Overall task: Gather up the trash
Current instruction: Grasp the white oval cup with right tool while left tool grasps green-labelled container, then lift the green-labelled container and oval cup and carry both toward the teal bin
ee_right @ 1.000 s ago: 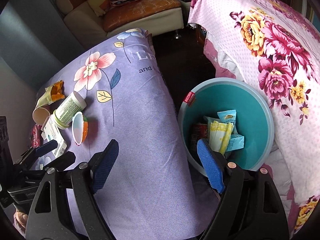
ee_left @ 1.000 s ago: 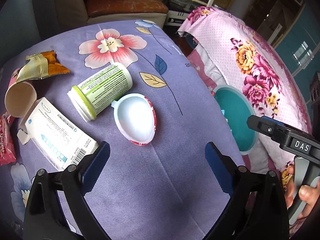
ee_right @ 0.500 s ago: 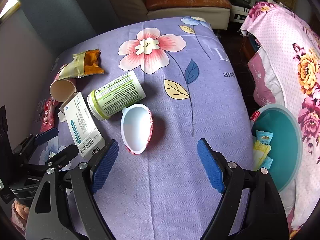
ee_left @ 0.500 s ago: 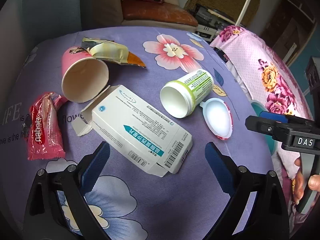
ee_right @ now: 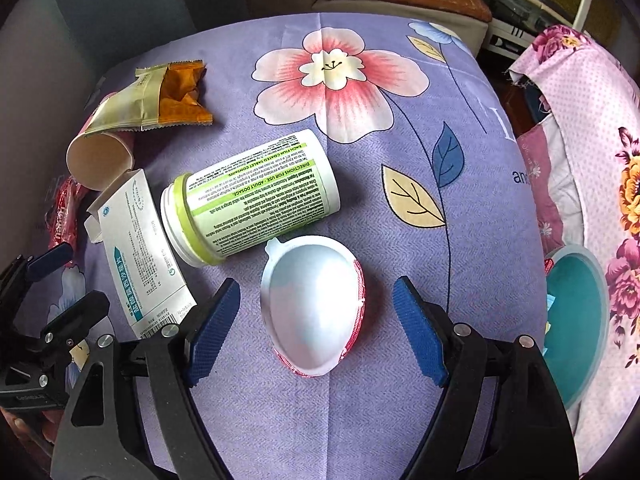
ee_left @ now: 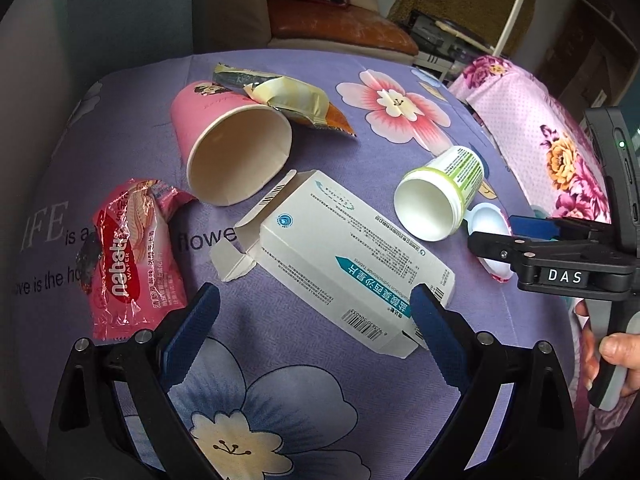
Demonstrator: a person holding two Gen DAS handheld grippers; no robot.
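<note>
Trash lies on a purple flowered cloth (ee_left: 320, 380). My left gripper (ee_left: 314, 304) is open above the near end of a white medicine box (ee_left: 344, 264). Beyond it lie a pink paper cup (ee_left: 236, 152), a red wafer wrapper (ee_left: 132, 256) and a gold and orange wrapper (ee_left: 296, 104). My right gripper (ee_right: 318, 292) hovers over a white egg-shaped plastic shell (ee_right: 316, 304). Its jaws are closing with the shell between them, and the pads do not touch it. A white bottle with a green label (ee_right: 256, 196) lies on its side just beyond the shell.
A teal bin (ee_right: 580, 320) stands off the cloth's right edge, beside pink flowered bedding (ee_right: 600, 140). A brown leather sofa (ee_left: 340, 28) stands behind. A hand (ee_left: 616, 356) grips the right gripper's handle at the right of the left wrist view.
Both grippers have swung left, away from the bin. The right one went from above the bin to above the shell. The left one went from the shell to the box.
</note>
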